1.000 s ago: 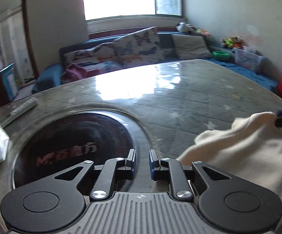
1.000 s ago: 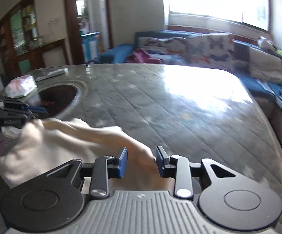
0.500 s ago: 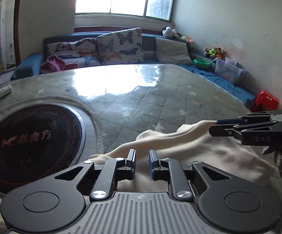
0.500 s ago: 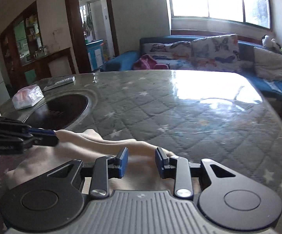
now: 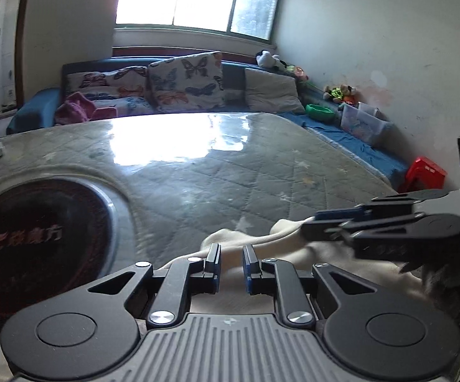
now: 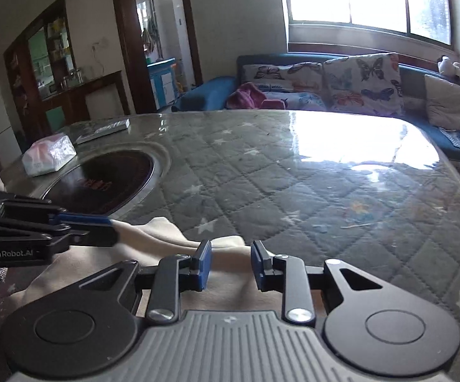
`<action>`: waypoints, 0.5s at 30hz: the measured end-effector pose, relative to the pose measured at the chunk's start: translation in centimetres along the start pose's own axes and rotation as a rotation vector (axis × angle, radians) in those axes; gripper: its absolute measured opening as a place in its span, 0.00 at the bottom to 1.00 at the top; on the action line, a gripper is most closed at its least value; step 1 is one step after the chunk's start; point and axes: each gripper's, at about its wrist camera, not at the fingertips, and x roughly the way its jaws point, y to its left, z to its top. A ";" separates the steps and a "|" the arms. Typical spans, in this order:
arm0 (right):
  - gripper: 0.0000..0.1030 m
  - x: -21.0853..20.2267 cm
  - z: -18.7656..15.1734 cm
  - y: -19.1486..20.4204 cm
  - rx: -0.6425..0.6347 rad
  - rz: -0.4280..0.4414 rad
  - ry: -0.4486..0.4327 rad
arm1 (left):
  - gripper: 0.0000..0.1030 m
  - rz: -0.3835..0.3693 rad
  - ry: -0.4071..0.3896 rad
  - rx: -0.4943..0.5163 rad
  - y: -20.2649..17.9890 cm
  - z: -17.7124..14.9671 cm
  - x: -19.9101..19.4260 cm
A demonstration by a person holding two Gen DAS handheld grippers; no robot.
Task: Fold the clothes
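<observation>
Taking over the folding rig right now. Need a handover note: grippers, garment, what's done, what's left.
Left gripper: shut on the cream garment, at its end nearer the black round inset.
Right gripper: jaws have just closed a little further, pinching a bunched fold of the same garment.
Garment: crumpled at the near edge of the quilted table, between both grippers.
Done: both ends gripped.
Left: spread it flat, then all folds; no neat fold shows yet.

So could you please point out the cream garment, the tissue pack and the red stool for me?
cream garment (image 6: 166,238): right wrist view, on its raised fold.
tissue pack (image 6: 49,154): right wrist view, middle of its wrapper.
red stool (image 5: 425,172): left wrist view, its top.
</observation>
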 end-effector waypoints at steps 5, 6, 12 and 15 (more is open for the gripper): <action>0.27 1.2 -0.1 0.3 0.000 -0.024 0.010 | 0.16 0.002 0.039 -0.032 -0.3 0.2 2.7; 0.27 1.1 -0.1 0.3 0.002 -0.024 0.005 | 0.16 0.004 0.039 -0.042 -0.2 0.2 2.9; 0.27 -0.2 -0.3 1.1 -0.030 0.020 -0.024 | 0.16 0.011 0.036 -0.055 -0.1 0.2 3.0; 0.27 0.8 -0.7 1.7 -0.058 0.010 -0.004 | 0.17 0.012 0.034 -0.059 -0.1 0.2 3.1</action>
